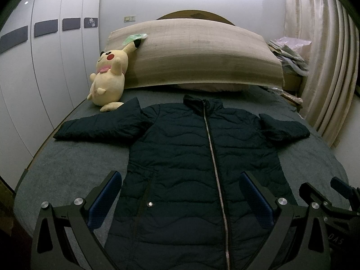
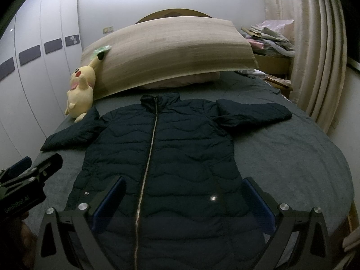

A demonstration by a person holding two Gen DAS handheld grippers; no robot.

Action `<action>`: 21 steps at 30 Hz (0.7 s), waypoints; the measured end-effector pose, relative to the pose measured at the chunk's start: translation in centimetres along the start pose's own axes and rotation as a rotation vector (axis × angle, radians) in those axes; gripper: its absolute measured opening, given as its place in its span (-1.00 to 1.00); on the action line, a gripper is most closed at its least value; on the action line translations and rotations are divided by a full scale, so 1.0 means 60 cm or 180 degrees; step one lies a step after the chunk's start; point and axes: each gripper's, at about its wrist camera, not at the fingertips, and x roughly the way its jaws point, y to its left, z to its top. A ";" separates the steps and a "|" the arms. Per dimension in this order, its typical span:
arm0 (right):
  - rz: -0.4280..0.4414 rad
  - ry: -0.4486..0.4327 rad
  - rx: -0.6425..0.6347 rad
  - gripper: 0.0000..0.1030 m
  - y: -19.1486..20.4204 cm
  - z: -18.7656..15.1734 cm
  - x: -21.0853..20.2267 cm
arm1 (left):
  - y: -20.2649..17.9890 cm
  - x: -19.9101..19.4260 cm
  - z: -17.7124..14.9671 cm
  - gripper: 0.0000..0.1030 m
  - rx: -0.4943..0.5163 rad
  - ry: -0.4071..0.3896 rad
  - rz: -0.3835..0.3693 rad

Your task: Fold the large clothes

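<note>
Left wrist view:
- The left gripper hovered above the near hem of the jacket, its tongs spread wide and holding nothing.
- The blue pads faced each other across the lower left half of the jacket front.
- The jacket lay flat and face up on the grey bed cover, zipped shut, with the collar at the far end.
- The zipper ran down the middle from collar to hem.
- The left sleeve stretched out to the left; the right sleeve extended to the right.
- A snap button showed on the left pocket area.
- A yellow plush toy leaned against the beige pillow at the far left, its foot touching the left sleeve.
- The right gripper appeared at the near right edge; whether its tongs were spread could not be told from this view.

Right wrist view:
- The right gripper hovered above the lower right half of the jacket, tongs spread apart and empty.
- A snap button sat between its fingers.
- The left gripper appeared at the near left, over the bed cover beside the hem.
- The curtain hung at the far right.
</note>
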 end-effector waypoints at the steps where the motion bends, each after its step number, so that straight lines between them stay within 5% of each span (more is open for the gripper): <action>1: -0.0002 0.0000 0.0000 1.00 0.000 0.000 0.000 | 0.000 0.000 0.000 1.00 0.0001 0.0000 -0.0001; 21: 0.0001 -0.0006 0.0003 1.00 -0.004 0.001 0.000 | -0.001 -0.001 0.001 1.00 -0.0003 -0.0001 0.0001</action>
